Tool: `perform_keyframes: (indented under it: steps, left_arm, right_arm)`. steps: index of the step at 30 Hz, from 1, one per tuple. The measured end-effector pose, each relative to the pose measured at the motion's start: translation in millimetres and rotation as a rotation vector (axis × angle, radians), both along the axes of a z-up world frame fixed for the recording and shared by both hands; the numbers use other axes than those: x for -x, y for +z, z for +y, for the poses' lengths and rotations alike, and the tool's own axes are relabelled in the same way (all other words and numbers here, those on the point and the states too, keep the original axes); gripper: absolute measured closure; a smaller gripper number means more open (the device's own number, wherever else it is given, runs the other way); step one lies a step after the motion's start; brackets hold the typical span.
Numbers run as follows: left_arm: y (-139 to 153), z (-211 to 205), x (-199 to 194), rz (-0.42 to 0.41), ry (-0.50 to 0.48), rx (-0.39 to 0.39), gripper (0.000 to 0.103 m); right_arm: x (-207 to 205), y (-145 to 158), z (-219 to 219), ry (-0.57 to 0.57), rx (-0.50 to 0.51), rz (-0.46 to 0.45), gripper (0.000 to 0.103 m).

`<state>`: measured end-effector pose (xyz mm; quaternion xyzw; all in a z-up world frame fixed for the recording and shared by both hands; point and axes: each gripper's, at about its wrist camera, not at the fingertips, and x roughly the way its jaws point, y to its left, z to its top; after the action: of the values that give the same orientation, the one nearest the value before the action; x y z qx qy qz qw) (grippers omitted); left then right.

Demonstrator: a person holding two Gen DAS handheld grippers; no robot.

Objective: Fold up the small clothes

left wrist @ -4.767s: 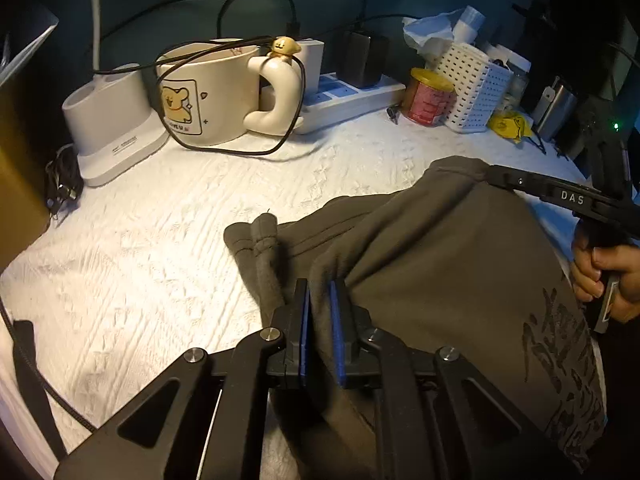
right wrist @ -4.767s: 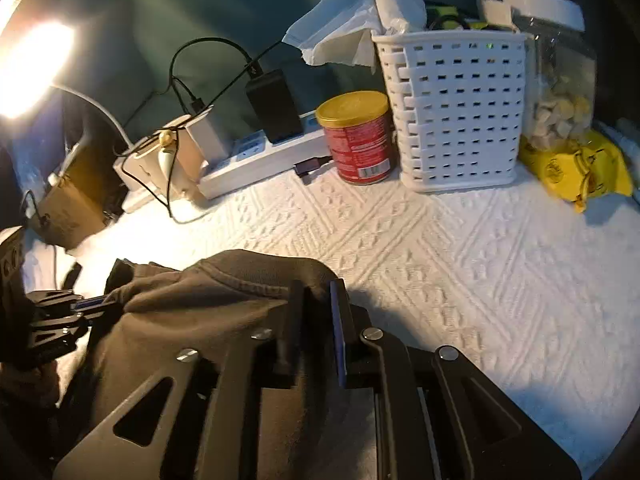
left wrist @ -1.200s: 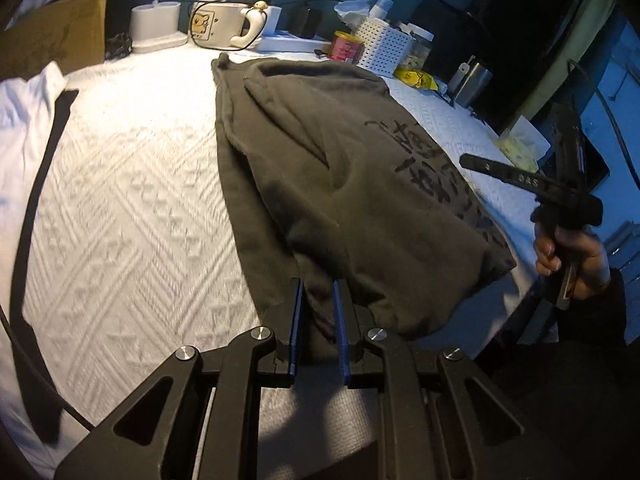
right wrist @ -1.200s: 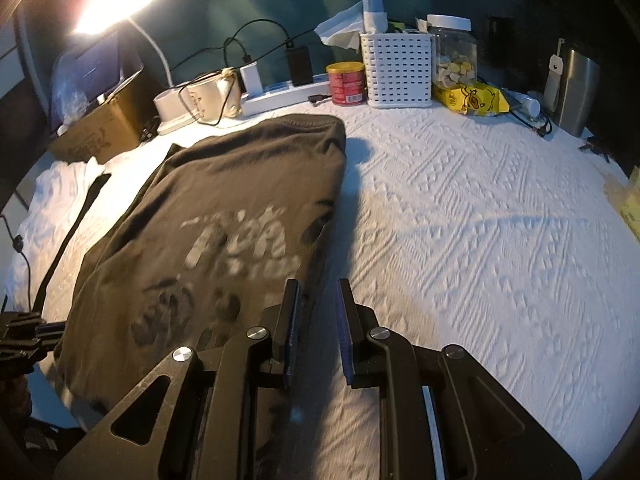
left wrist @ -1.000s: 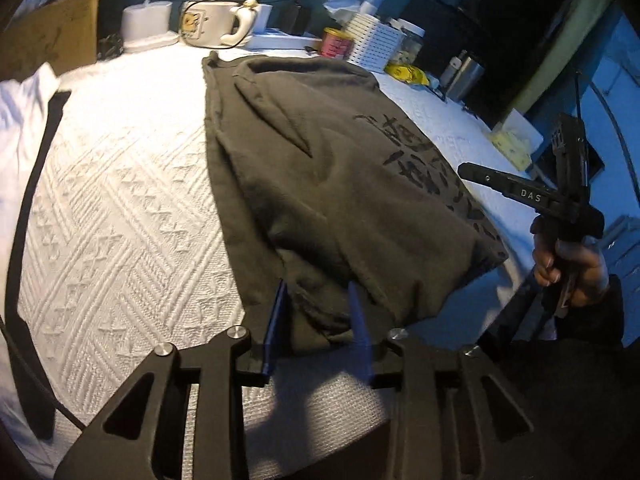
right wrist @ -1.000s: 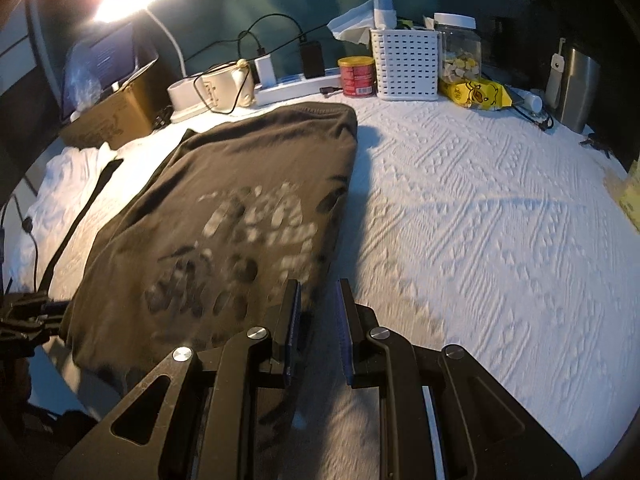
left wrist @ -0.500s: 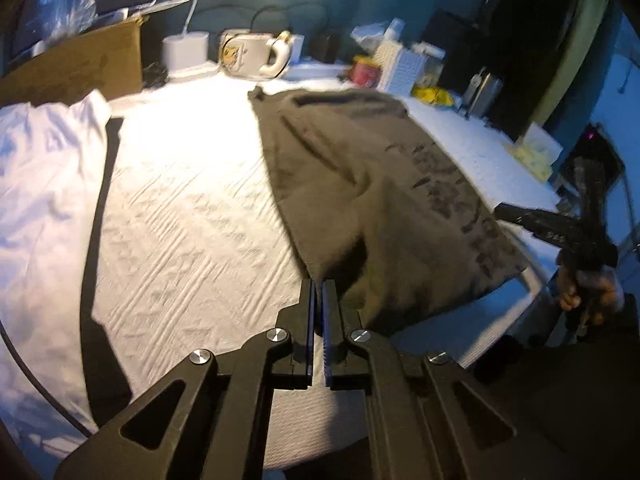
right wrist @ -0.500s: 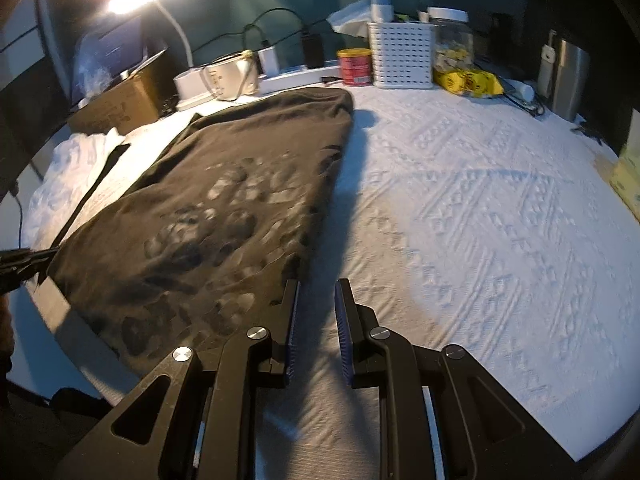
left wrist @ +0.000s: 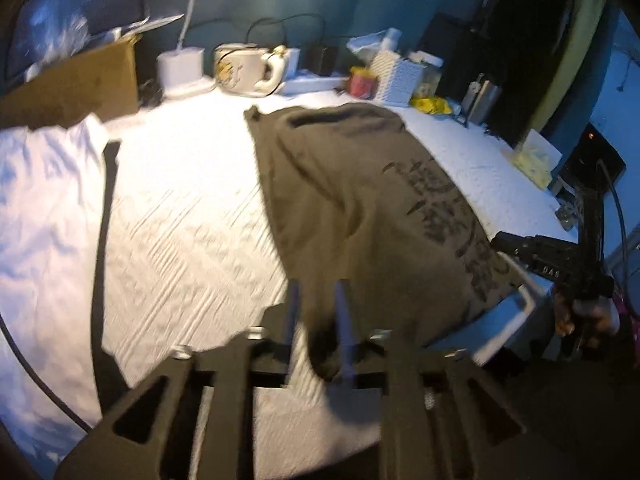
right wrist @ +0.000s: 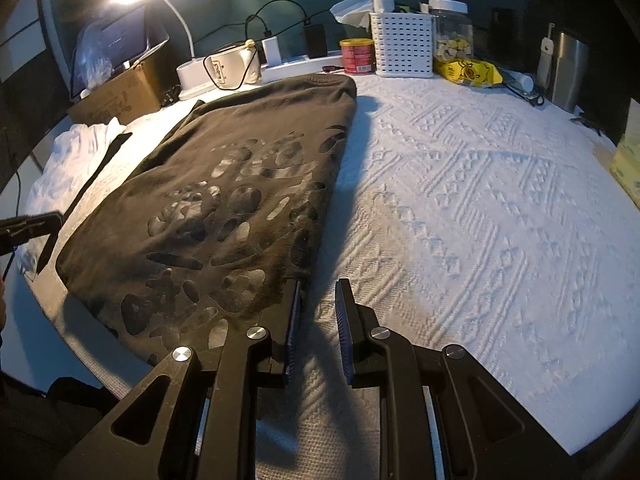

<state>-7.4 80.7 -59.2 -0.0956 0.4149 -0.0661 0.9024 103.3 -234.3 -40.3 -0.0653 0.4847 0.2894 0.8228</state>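
A white textured quilted cover [right wrist: 460,184] spreads over the bench. On its left half lies the long, folded olive-brown printed T-shirt [right wrist: 224,200], collar end toward the clutter at the back, hem at the near edge. The left hand-held gripper [left wrist: 317,300] is blurred, its jaws opening with the shirt's near corner between them. The right hand-held gripper [right wrist: 318,296] hovers just beside the shirt's right hem corner, jaws opening over bare cover, gripping nothing. A red tin with yellow lid [right wrist: 357,55] stands at the back.
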Motion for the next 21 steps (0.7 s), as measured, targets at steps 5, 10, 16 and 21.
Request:
perform_keyframes:
  steps: [5, 10, 16, 21]
  left_arm:
    - [-10.7, -24.8, -13.0, 0.014, -0.084, -0.012, 0.071]
    - [-32.6, -35.8, -14.7, 0.074, -0.109, -0.025, 0.076]
    - [-38.5, -30.1, -2.1, 0.087, -0.058, -0.011, 0.101]
    - [-40.6, -30.9, 6.3, 0.088, -0.043, -0.01, 0.101]
  right_arm:
    - [6.7, 1.6, -5.8, 0.003, -0.03, 0.014, 0.071]
    - [20.2, -0.6, -10.9, 0.004, -0.073, 0.038, 0.071]
    - [37.5, -3.1, -12.7, -0.047, -0.11, -0.011, 0.071]
    - [52.1, -1.7, -5.0, 0.001, -0.063, -0.058, 0.077]
